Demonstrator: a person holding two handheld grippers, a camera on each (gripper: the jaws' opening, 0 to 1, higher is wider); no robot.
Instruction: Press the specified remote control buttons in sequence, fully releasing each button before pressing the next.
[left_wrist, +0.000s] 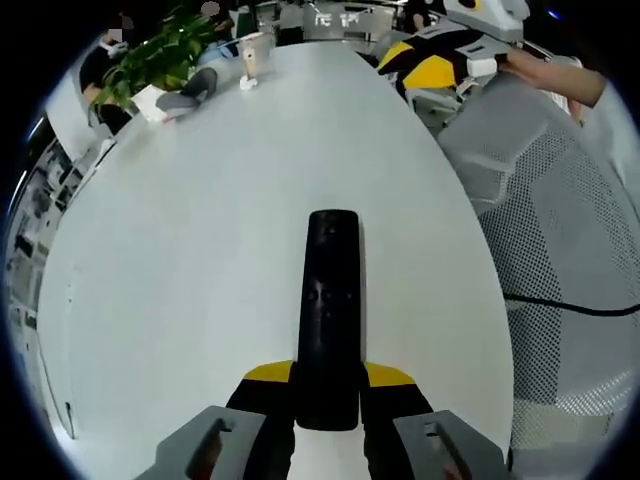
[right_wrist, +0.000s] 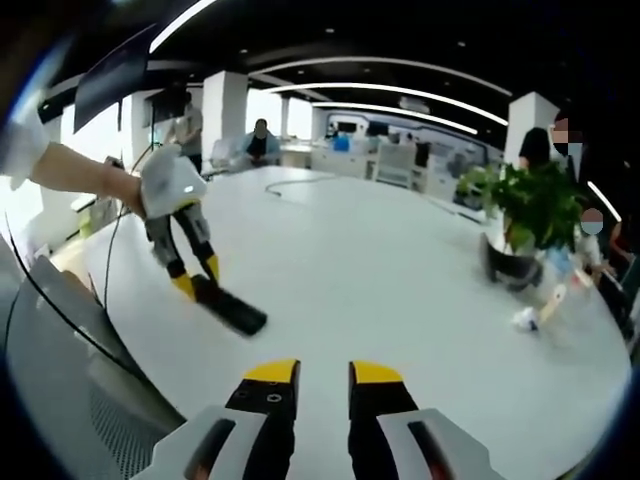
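- Left gripper (left_wrist: 327, 385) pinches the near end of the remote control (left_wrist: 331, 300), likely steadying it for button presses.
- Right gripper (right_wrist: 323, 378) hangs empty above the white table (right_wrist: 400, 280), jaws narrowly parted, well apart from the remote.

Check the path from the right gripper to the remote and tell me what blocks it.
Nothing visible blocks it. In the right gripper view, bare white table lies between the right gripper and the remote, which the left gripper holds by one end.
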